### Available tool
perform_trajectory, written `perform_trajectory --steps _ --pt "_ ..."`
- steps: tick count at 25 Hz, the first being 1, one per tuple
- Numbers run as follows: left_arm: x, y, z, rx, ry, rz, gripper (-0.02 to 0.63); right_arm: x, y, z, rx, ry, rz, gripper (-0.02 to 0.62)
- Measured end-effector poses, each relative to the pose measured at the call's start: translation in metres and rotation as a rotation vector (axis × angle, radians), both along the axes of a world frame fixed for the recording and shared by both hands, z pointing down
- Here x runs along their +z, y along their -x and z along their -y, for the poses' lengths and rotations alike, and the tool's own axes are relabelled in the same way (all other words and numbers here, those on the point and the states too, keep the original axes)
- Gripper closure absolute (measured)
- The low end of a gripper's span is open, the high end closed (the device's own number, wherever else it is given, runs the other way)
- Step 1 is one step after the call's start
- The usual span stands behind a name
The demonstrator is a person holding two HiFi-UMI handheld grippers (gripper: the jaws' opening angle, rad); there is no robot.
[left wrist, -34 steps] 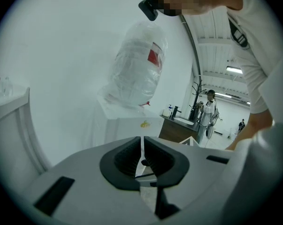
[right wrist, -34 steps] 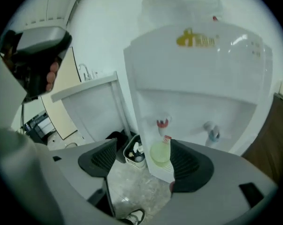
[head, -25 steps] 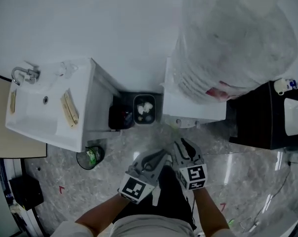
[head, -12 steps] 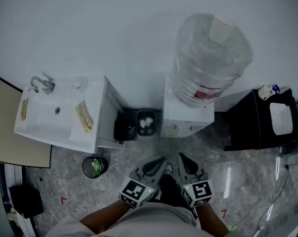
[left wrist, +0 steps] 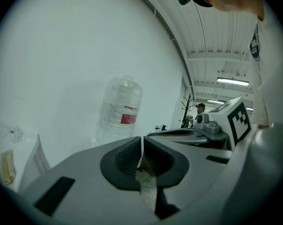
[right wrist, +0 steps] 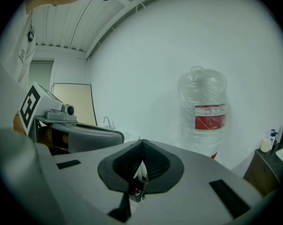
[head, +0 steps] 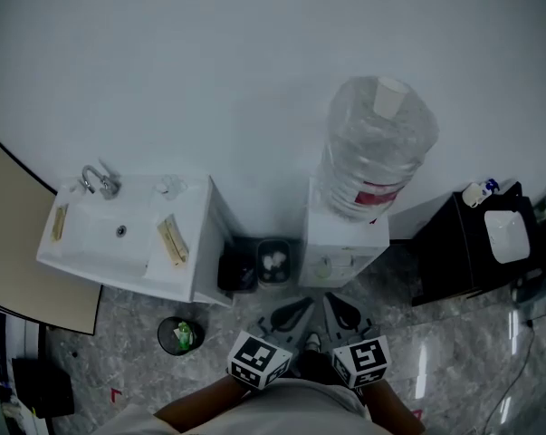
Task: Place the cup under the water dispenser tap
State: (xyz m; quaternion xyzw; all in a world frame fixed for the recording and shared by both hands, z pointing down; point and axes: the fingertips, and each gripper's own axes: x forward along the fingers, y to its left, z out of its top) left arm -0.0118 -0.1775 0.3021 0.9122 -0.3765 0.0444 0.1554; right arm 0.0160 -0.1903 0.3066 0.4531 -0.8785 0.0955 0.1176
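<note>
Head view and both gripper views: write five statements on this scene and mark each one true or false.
1. The water bottle stands on top of the dispenser. True.
2. The right gripper has its jaws wide apart. False: they are together, with nothing between them.
3. The sink stands left of the dispenser in the head view. True.
4. The left gripper touches the dispenser. False: it is held in the air short of it, jaws together and empty.
5. The bottle's label is blue. False: it is red.
</note>
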Motion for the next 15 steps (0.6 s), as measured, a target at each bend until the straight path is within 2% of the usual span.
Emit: perform_trajectory --steps 6,15 --pt "-0.005 0.02 -0.009 -0.039 -0.013 0.006 0.584 -0.005 0.016 -0.011 -0.025 -0.004 -0.02 0.579" --pt "-0.005 0.03 -0.023 -0.062 -0.023 -0.001 0.584 -0.007 0.028 -0.024 -0.051 -0.016 -0.031 0.58"
